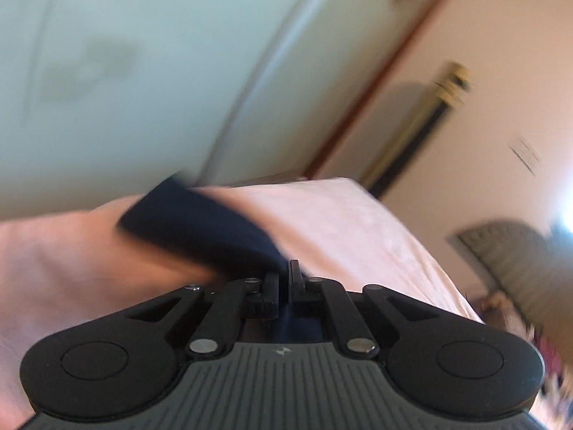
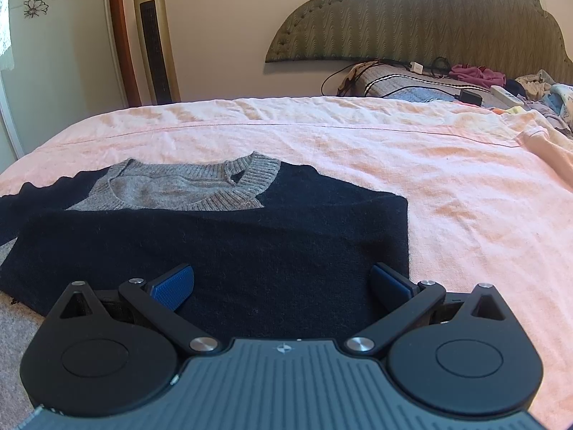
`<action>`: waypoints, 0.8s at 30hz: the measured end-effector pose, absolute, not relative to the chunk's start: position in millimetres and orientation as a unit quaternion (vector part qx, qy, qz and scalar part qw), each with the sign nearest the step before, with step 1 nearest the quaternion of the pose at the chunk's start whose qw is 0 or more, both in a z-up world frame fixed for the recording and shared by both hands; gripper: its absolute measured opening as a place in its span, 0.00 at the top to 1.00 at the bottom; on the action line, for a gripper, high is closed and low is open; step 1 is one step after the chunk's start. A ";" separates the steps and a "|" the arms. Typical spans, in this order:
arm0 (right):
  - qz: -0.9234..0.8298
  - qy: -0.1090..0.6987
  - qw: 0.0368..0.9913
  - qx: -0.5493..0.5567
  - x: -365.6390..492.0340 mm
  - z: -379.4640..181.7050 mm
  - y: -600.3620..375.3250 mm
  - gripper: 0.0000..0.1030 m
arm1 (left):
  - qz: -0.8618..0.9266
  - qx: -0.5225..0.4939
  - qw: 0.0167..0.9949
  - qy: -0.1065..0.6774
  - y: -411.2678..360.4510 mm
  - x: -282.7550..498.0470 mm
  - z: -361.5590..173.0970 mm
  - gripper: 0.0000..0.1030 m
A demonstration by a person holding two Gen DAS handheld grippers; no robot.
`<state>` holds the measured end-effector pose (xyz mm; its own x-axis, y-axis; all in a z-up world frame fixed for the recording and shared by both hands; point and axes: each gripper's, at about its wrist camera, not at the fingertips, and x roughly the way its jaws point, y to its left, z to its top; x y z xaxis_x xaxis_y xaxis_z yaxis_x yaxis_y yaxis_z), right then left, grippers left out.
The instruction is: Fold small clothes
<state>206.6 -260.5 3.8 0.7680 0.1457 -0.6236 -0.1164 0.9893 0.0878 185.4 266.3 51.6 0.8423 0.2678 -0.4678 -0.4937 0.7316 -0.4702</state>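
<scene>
A small navy sweater [image 2: 232, 247] with a grey knit collar [image 2: 229, 179] lies on the pink bed sheet [image 2: 447, 197], its right side folded over the body. My right gripper [image 2: 283, 283] is open, its blue pads [image 2: 172, 285] spread just above the sweater's near part. In the left wrist view my left gripper [image 1: 284, 279] is shut on a piece of the navy sweater [image 1: 193, 225] and holds it lifted above the pink sheet [image 1: 358, 236]. That view is blurred and tilted.
A gold tower fan [image 2: 155, 36] stands by the wall beyond the bed's far left corner. A green padded headboard [image 2: 429, 10] is at the back right. A pillow, cables, a charger and loose clothes [image 2: 476, 75] lie below it.
</scene>
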 end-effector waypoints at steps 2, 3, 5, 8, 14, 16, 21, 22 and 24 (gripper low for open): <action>0.070 0.333 0.940 0.025 206.7 4.2 -261.1 0.00 | 0.143 -0.232 0.944 0.187 205.2 193.2 74.2 0.96; 0.071 0.333 0.940 0.026 206.9 4.3 -261.5 0.00 | 0.098 -0.190 0.958 0.189 169.2 195.5 81.9 0.96; 0.071 0.332 0.940 0.029 206.9 4.4 -262.1 0.00 | -0.019 -0.106 0.967 0.230 92.3 200.3 85.0 0.95; 0.076 0.329 0.940 0.043 206.3 4.5 -265.9 0.00 | -0.170 -0.056 0.917 0.356 14.4 211.0 64.2 0.94; 0.084 0.322 0.941 0.065 204.9 4.5 -272.0 0.00 | -0.191 -0.044 0.911 0.362 16.8 162.3 39.0 0.89; 0.083 0.323 0.941 0.064 204.9 4.5 -271.9 0.00 | -0.140 -0.052 0.931 0.333 48.4 148.3 35.4 0.73; 0.060 0.332 0.941 0.039 206.0 10.4 -261.9 0.00 | -0.017 -0.243 0.943 0.226 160.9 120.1 12.5 0.15; 0.046 0.329 0.942 0.040 203.3 16.2 -255.6 0.00 | 0.012 -0.279 0.933 0.225 175.7 118.2 4.2 0.15; 0.092 0.288 0.952 0.058 187.7 33.8 -231.9 0.01 | 0.015 -0.362 0.905 0.223 199.6 119.7 -3.4 0.15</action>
